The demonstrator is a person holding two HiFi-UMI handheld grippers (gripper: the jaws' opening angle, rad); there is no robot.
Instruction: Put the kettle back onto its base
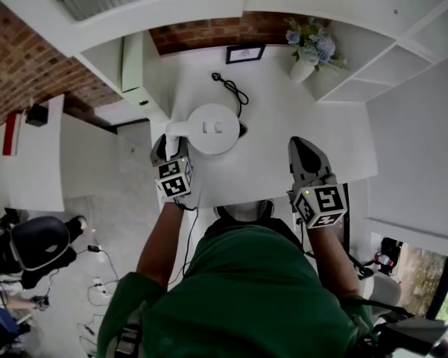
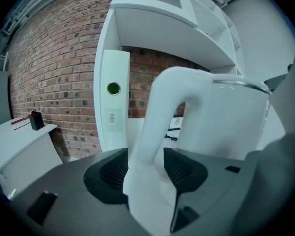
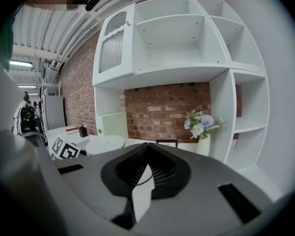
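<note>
Slackly, left hand-held gripper [image 2: 146, 170] astride kettle [image 2: 226, 124]

White kettle [image 1: 212, 129], red-brick wall [image 1: 26, 69]

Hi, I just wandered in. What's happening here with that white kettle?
A person in a green shirt works with a hand-held gripper in each hand. The left gripper has its jaws around the handle of the kettle, but they stand open, not pinching it. The kettle stands upright on the white table; its base is not visible from above. The right gripper hangs shut and empty over the table.
</note>
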